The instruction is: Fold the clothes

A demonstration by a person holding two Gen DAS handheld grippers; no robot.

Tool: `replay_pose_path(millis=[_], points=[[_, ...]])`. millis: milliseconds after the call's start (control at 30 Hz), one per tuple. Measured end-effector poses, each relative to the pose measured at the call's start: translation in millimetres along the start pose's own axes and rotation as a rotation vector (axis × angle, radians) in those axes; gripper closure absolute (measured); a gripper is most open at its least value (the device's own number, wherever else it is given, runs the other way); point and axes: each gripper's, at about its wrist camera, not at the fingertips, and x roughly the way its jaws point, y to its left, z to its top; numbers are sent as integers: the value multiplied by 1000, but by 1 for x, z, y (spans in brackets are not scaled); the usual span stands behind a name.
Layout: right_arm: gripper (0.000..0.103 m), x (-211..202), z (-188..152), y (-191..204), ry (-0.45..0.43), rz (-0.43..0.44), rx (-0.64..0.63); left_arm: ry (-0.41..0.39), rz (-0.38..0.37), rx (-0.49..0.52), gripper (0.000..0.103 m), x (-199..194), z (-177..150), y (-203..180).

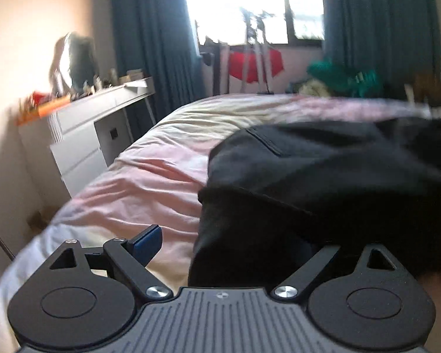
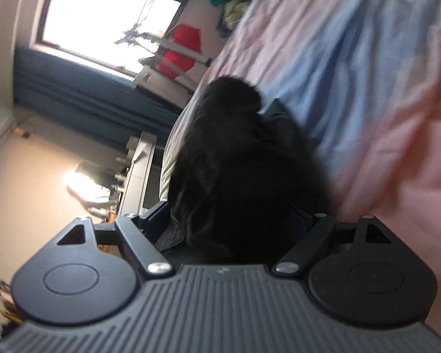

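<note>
A black garment (image 1: 323,176) lies bunched on the pink bed (image 1: 138,182), whose cover is wrinkled. Beyond the bed stand a white dresser (image 1: 82,135), dark blue curtains (image 1: 150,38) and a bright window (image 1: 235,3). The left gripper (image 1: 235,250) stands with jaws apart, cloth over its right finger. The right gripper (image 2: 229,226) also has jaws apart, cloth bunched between.

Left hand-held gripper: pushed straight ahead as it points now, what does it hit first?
Probably the black garment, bunched just ahead and covering the right finger. The left hand-held gripper looks open; the pink bedding lies below. Depth is unclear.
</note>
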Motion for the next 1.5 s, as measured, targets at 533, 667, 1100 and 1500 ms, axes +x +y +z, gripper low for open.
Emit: replay_pose_path(millis=[533, 667, 1100, 1500], points=[[65, -17, -22, 43, -267, -77, -289, -77, -173, -276, 17, 13, 31, 11], [65, -9, -18, 10, -164, -192, -193, 61, -230, -344, 16, 32, 26, 18], [13, -17, -16, 4, -76, -287, -229, 125, -250, -402, 16, 44, 26, 32], [8, 21, -12, -30, 18, -79, -40, 264, -457, -502, 17, 40, 25, 51]])
